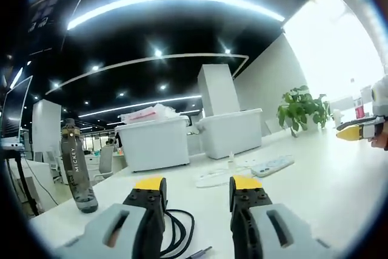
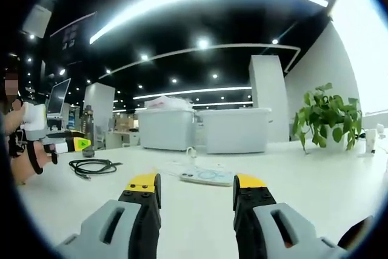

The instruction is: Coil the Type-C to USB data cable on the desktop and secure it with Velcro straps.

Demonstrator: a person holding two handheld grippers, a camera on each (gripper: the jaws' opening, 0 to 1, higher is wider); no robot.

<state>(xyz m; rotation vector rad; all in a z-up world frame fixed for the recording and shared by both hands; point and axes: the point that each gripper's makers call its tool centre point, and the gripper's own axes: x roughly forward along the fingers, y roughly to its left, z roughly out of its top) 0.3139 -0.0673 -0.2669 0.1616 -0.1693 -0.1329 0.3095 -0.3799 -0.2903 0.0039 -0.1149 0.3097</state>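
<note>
The black data cable [image 2: 93, 166] lies loosely looped on the white desktop [image 2: 303, 174], at the left of the right gripper view. In the left gripper view the same cable [image 1: 177, 230] lies just under and between my left gripper's jaws. My left gripper [image 1: 197, 184] is open with nothing between its yellow-tipped fingers; it also appears as the other gripper [image 2: 74, 144] held by a hand, just above the cable. My right gripper [image 2: 197, 181] is open and empty, well to the right of the cable; its yellow tip [image 1: 354, 131] enters the left gripper view at the right edge.
A white power strip [image 2: 206, 176] with a white cord lies mid-desk. Two white storage bins [image 2: 233, 130] stand behind it. A dark water bottle [image 1: 76, 166] stands at the desk's left edge. A potted plant [image 2: 327, 119] and a small bottle [image 1: 359, 107] are at the far right.
</note>
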